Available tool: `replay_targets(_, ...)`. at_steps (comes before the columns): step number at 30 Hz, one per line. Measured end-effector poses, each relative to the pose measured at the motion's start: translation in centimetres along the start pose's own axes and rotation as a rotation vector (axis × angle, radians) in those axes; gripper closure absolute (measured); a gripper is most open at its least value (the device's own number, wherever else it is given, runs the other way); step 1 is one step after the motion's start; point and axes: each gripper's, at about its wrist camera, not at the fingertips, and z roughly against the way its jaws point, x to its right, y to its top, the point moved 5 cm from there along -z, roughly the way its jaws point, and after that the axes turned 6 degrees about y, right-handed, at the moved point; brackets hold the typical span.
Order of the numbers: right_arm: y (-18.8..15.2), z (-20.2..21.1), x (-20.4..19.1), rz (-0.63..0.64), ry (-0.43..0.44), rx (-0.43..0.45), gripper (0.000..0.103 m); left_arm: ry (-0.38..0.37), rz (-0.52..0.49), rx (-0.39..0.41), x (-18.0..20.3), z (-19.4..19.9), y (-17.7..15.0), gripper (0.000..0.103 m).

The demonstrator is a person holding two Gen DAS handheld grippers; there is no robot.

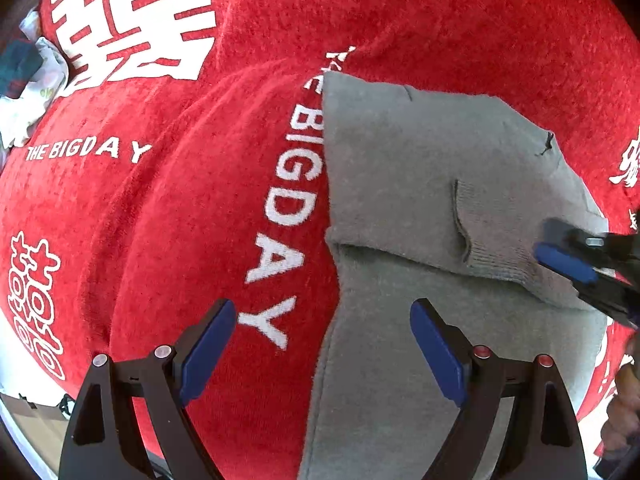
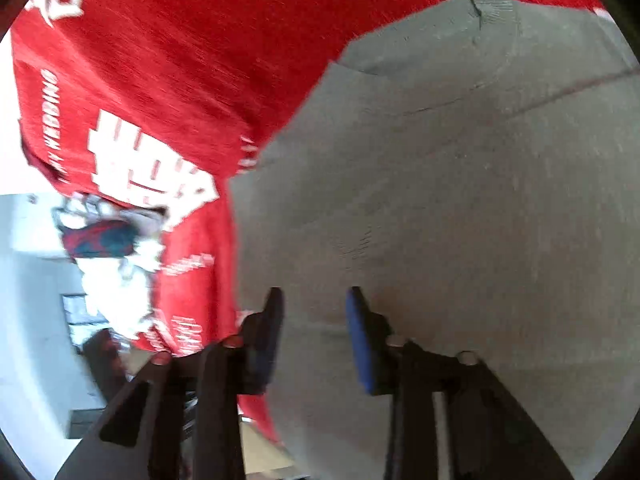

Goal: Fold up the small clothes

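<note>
Two tongs work one grey garment: left tongs hang released above its edge; right tongs stand half-closed over it, not gripping.

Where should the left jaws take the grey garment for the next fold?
Probably the grey garment at its long straight left edge beside the white lettering, coming straight down from above: that edge lies flat on the red cloth, directly between the open left gripper jaws.

Grey knit garment lies partly folded on red cloth.
</note>
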Motion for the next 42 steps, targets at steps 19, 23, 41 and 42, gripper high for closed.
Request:
replay_targets(19, -4.8, 8.0, 3.7, 0.002, -0.17, -0.041, 0.065, 0.007, -0.071, -0.046, 4.4, 1.5, -1.3, 0.013)
replay_targets(23, -5.1, 10.6, 5.1, -0.042, -0.182, 0.0, 0.064, 0.016, -0.102, -0.048, 5.5, 1.9, -1.6, 0.013)
replay_targets(41, -7.0, 16.8, 12.1, -0.148, -0.238, 0.044, 0.039, 0.036, -0.218, -0.099, 12.3, 1.6, -3.3, 0.013)
replay_targets(42, -7.0, 17.0, 12.4, -0.152, -0.237, 0.043, 0.039, 0.04, -0.22, -0.101, 12.8, 1.6, -3.4, 0.013)
